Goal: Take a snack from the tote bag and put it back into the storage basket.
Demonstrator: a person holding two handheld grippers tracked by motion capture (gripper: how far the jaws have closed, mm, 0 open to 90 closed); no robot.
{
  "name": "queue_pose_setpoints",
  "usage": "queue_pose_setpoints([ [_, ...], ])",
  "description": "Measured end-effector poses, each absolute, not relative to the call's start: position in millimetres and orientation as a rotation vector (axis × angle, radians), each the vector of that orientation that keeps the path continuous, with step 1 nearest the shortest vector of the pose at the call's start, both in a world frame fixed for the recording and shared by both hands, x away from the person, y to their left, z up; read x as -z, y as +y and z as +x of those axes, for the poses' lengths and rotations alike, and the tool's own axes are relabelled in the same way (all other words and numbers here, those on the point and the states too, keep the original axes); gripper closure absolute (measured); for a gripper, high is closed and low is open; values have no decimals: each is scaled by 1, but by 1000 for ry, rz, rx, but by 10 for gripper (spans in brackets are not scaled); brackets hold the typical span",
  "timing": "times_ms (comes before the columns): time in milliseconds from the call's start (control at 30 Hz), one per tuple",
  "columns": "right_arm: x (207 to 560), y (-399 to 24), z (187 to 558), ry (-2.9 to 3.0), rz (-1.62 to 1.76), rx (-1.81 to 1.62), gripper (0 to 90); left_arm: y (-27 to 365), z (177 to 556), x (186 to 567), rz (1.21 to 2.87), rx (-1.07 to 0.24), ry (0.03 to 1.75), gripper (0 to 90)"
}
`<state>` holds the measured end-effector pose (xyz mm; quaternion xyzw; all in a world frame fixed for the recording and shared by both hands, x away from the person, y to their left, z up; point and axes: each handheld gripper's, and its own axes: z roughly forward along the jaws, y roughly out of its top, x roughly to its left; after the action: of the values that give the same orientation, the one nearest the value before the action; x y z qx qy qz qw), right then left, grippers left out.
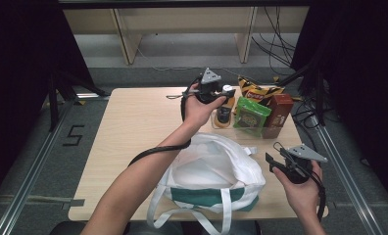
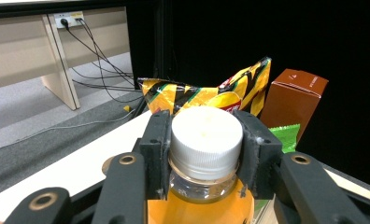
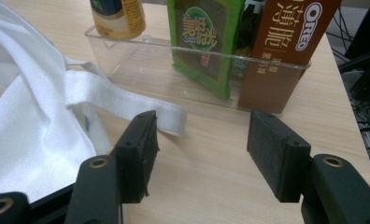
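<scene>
The white bag (image 1: 214, 169) lies low in the middle of the high view, its mouth gaping toward the clear tray (image 1: 216, 123) just above it. In the upper middle of that view the left gripper (image 1: 220, 96) has its jaws closed partway onto the white cap of the orange bottle (image 2: 205, 144), which stands upright in the tray with its long axis vertical and cap pointing up. At lower right the right gripper (image 1: 271, 163) holds nothing, its jaws wide apart above the table (image 3: 211, 182) beside the bag's strap (image 3: 122, 100).

Lab, black curtains (image 1: 15, 49), floor rails (image 1: 35, 161), cables (image 1: 275, 34)
</scene>
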<state>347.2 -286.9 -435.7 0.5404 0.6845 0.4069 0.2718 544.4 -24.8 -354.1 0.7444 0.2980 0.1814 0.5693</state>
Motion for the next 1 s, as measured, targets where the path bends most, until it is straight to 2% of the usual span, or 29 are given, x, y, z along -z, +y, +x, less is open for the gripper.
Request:
queue_pose_setpoints([
  [1000, 436, -288, 348, 1860, 1427, -1081, 435, -25, 541, 364, 1813, -422, 719, 587],
])
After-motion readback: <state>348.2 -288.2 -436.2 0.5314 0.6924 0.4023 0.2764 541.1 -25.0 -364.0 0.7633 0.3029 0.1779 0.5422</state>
